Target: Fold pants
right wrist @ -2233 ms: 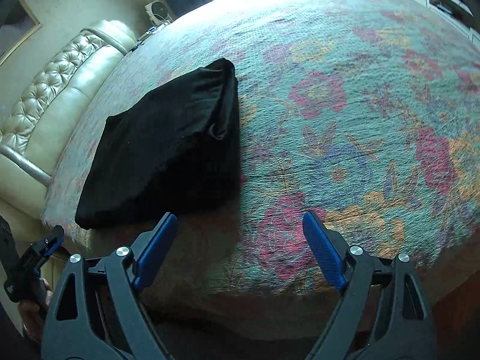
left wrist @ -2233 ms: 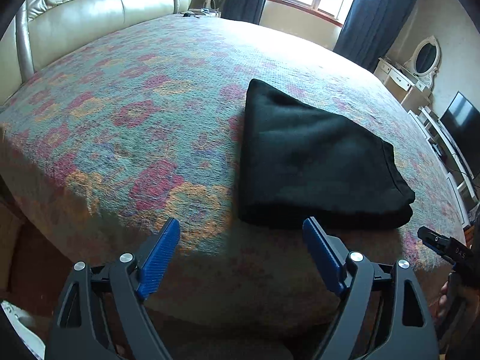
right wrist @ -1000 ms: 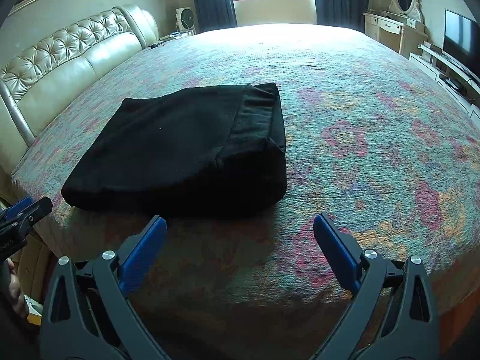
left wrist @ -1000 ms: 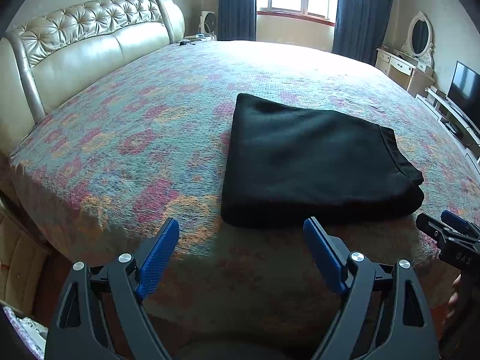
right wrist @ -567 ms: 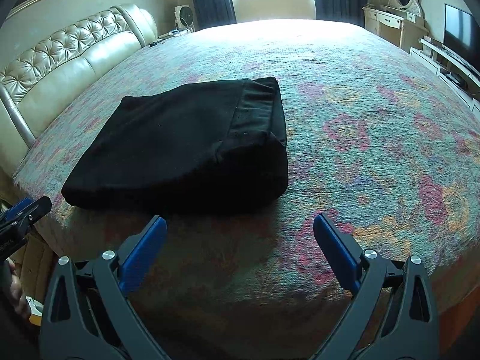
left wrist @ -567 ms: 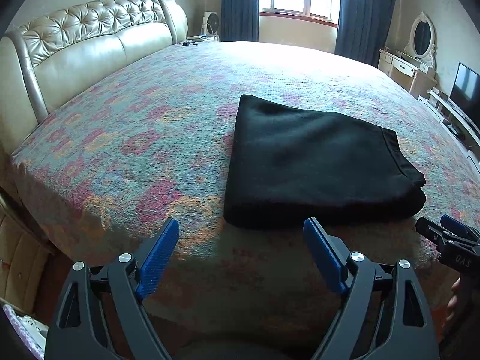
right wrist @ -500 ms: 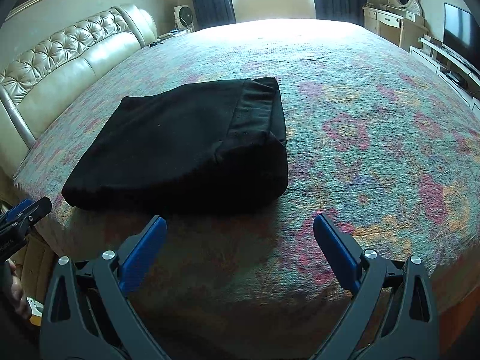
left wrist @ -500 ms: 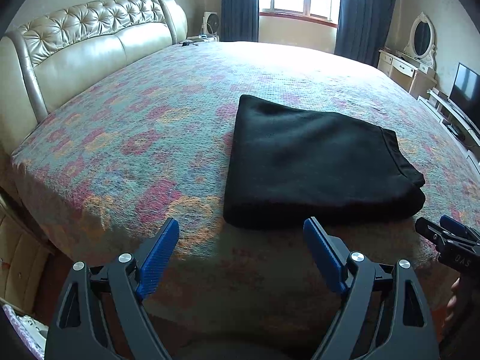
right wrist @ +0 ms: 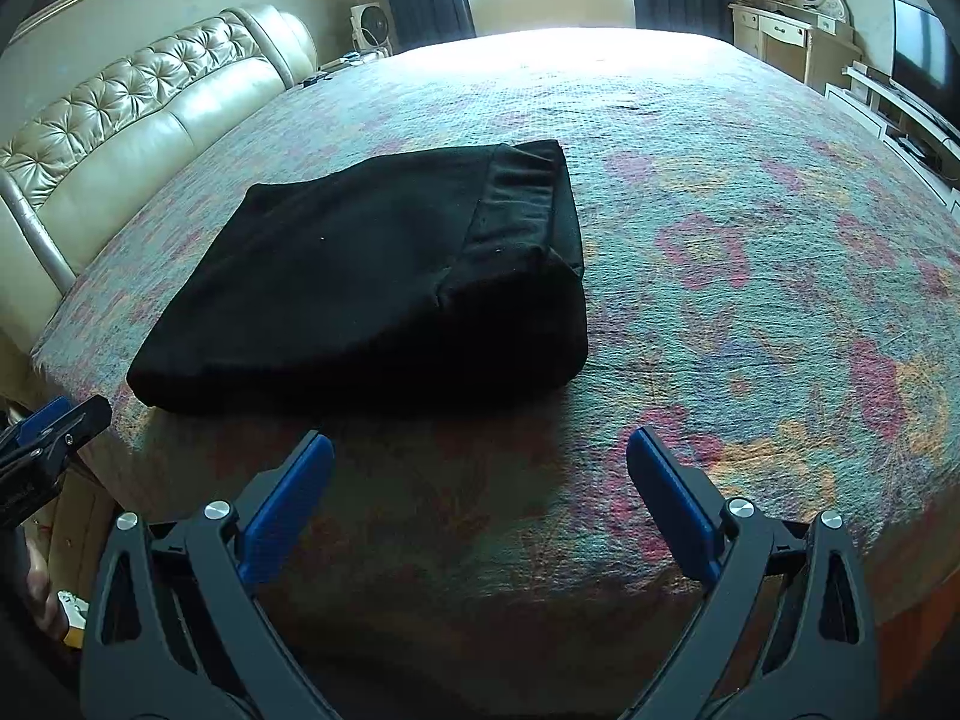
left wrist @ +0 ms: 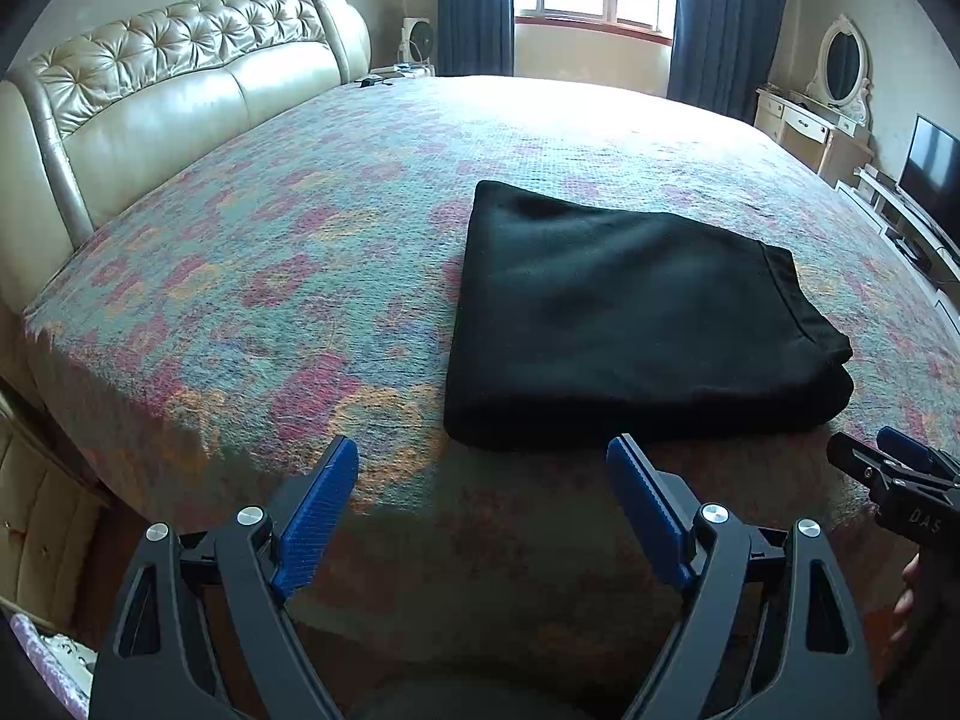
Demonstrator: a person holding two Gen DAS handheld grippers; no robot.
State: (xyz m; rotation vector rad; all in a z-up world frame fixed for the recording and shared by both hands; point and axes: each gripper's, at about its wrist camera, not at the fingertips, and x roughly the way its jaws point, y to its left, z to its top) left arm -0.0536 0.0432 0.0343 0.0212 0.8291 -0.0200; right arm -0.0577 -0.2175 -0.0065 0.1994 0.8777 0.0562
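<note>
— Left wrist view?
— The left gripper hangs off the bed's near edge, blue fingers spread wide, empty. The black pants lie folded on the floral bedspread.

— Right wrist view?
— The right gripper is likewise spread apart, holding nothing. The pants sit ahead-left, untouched.

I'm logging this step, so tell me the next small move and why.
Probably just draw both grippers back: the black pants already lie as a compact folded rectangle on the bed, and the left gripper and right gripper hang open, touching nothing.
</note>
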